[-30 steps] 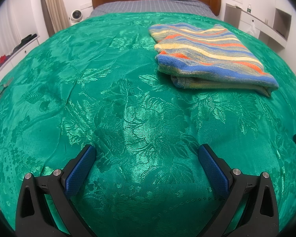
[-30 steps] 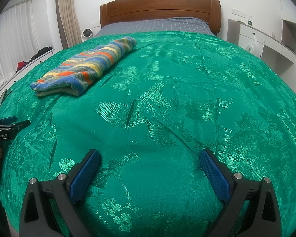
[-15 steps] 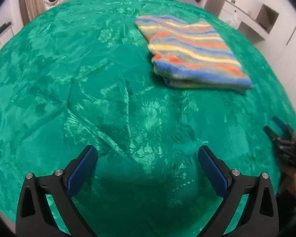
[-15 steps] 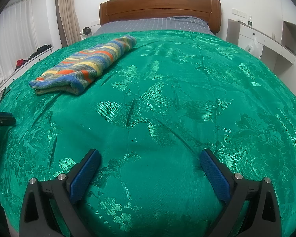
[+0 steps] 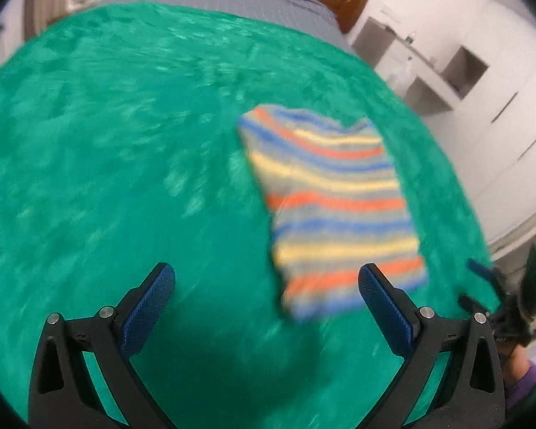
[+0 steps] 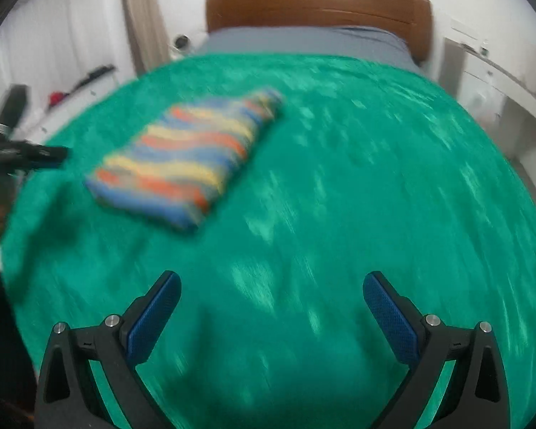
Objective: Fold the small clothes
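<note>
A folded striped garment [image 5: 336, 211] in blue, orange and yellow bands lies flat on the green bedspread [image 5: 125, 164]. My left gripper [image 5: 264, 296] hovers open above the bedspread, with the garment's near edge just beyond its right finger. In the right wrist view the same striped garment [image 6: 193, 157] lies ahead to the left, well clear of my right gripper [image 6: 271, 304], which is open and holds nothing. Both views are blurred by motion. Each gripper also shows at the edge of the other's view.
A wooden headboard [image 6: 318, 3] and grey bedding [image 6: 303, 41] close the far end of the bed. White shelving [image 5: 446, 71] stands along the right side, and a low white ledge with dark items [image 6: 75, 85] runs along the left.
Both grippers have risen and now look down from higher up. The left one has swung right, bringing the garment close under it. Both stay open.
</note>
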